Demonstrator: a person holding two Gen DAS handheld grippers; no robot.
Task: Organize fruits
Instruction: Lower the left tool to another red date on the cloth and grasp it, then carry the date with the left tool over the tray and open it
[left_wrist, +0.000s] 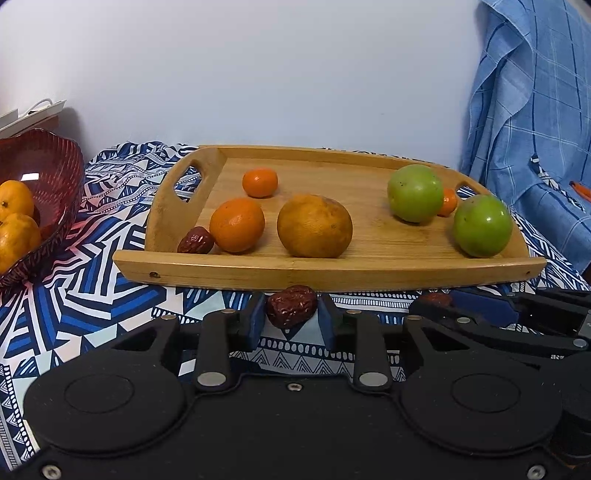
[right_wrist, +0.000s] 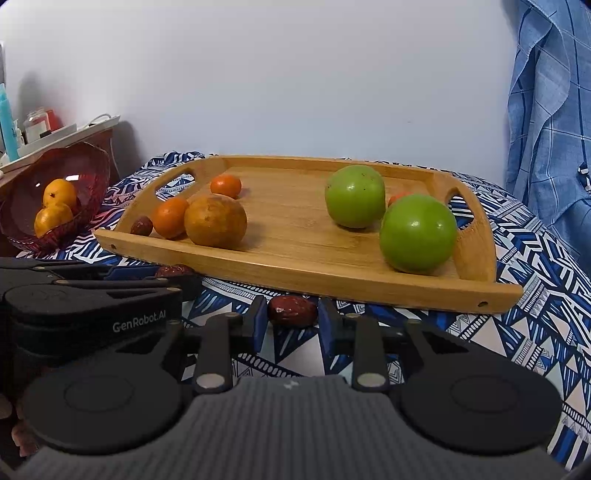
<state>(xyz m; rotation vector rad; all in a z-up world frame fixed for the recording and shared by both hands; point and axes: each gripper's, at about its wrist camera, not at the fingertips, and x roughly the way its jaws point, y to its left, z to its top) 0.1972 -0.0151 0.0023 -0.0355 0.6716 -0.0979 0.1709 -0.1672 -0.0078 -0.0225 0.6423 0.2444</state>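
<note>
While each gripper's jaws pinch a red date, the left gripper (left_wrist: 291, 319) holds its date (left_wrist: 291, 305) tilted, and the right gripper (right_wrist: 291, 321) holds its date (right_wrist: 292, 310) crosswise, both before the wooden tray (left_wrist: 332, 267).

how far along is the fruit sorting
Done, it seems: two oranges lie in the red bowl. In hand: each gripper, left and right, has a red date between its fingers, near the tray's front edge. Left: oranges, two green apples and another date sit on the wooden tray.
</note>
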